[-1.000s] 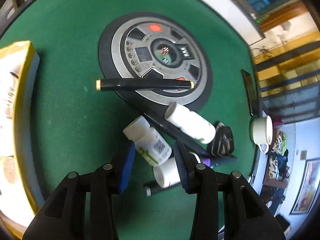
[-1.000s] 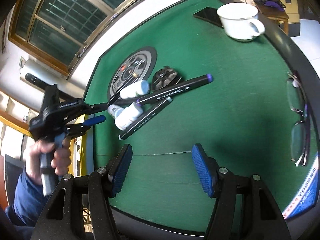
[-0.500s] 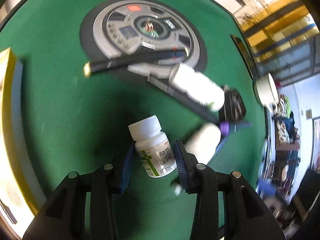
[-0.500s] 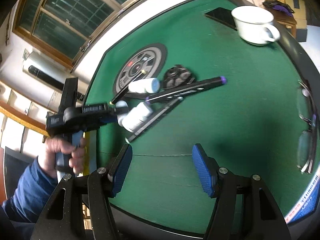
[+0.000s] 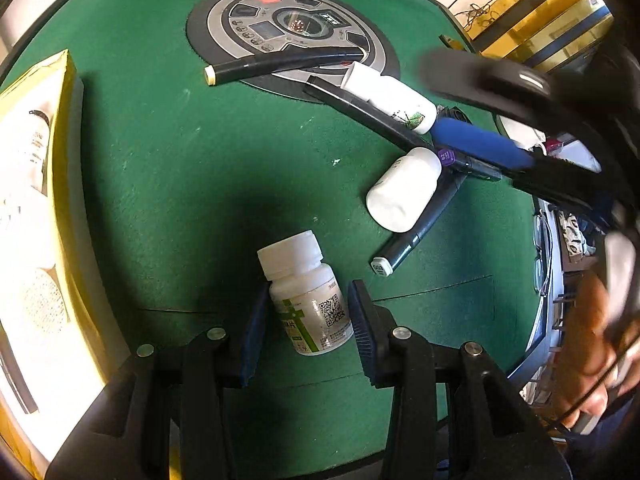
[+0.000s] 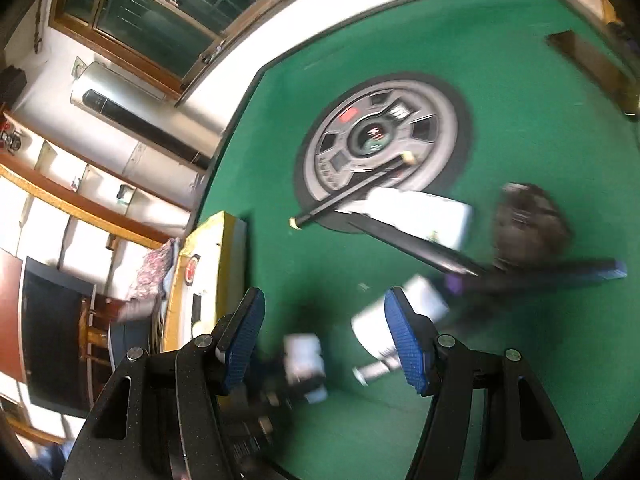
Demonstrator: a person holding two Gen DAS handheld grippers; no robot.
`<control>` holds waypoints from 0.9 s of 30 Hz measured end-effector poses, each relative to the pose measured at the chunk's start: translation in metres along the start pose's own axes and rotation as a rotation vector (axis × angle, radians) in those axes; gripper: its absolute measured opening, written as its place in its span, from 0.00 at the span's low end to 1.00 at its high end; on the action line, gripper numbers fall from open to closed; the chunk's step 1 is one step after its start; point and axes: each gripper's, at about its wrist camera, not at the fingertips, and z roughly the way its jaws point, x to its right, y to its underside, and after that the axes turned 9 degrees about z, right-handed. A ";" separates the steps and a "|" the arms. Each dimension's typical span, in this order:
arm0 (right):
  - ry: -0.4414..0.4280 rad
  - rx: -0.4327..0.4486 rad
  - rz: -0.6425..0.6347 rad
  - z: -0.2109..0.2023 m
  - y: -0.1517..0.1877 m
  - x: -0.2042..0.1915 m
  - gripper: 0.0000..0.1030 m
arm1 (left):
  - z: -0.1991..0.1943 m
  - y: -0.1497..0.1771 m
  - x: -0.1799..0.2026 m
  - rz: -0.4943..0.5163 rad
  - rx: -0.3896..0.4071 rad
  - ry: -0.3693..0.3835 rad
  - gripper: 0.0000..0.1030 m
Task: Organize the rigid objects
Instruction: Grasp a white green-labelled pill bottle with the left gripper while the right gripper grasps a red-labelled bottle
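Note:
A white pill bottle (image 5: 308, 300) with a green label and QR code sits between the blue pads of my left gripper (image 5: 307, 294), which is shut on it above the green felt. It shows blurred in the right wrist view, the same bottle (image 6: 304, 356) low between the fingers. Two more white bottles (image 5: 394, 96) (image 5: 404, 190) lie among black markers (image 5: 280, 62) (image 5: 416, 232) and a purple-capped marker (image 5: 468, 162). My right gripper (image 6: 325, 296) stands open and empty over that pile; one blue pad (image 5: 480, 142) of it shows above the markers.
A yellow-rimmed box (image 5: 64, 152) with items inside lies at the table's left. A round grey control panel (image 5: 288, 28) sits mid-table. A black clip (image 6: 528, 220) lies right of the pile. Glasses (image 5: 542, 248) rest near the right edge. A hand (image 5: 592, 332) holds the right gripper.
My left gripper closed on the labelled bottle and carried it out of the pile toward the near side. My right gripper swung left across the table to the pile, blurring its view.

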 end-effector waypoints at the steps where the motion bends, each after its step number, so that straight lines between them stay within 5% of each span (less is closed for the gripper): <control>1: -0.008 -0.032 0.019 0.010 -0.003 0.001 0.56 | 0.002 -0.001 0.002 0.000 0.001 0.002 0.37; 7: 0.060 -0.105 0.061 0.029 0.005 0.012 0.55 | 0.004 -0.003 0.001 0.012 -0.001 0.014 0.37; 17: 0.244 -0.082 0.026 -0.033 0.045 0.046 0.55 | 0.011 -0.005 0.011 0.092 -0.022 -0.033 0.36; 27: 0.098 0.030 0.224 -0.045 0.058 0.065 0.54 | 0.012 -0.011 0.022 0.129 -0.017 -0.072 0.36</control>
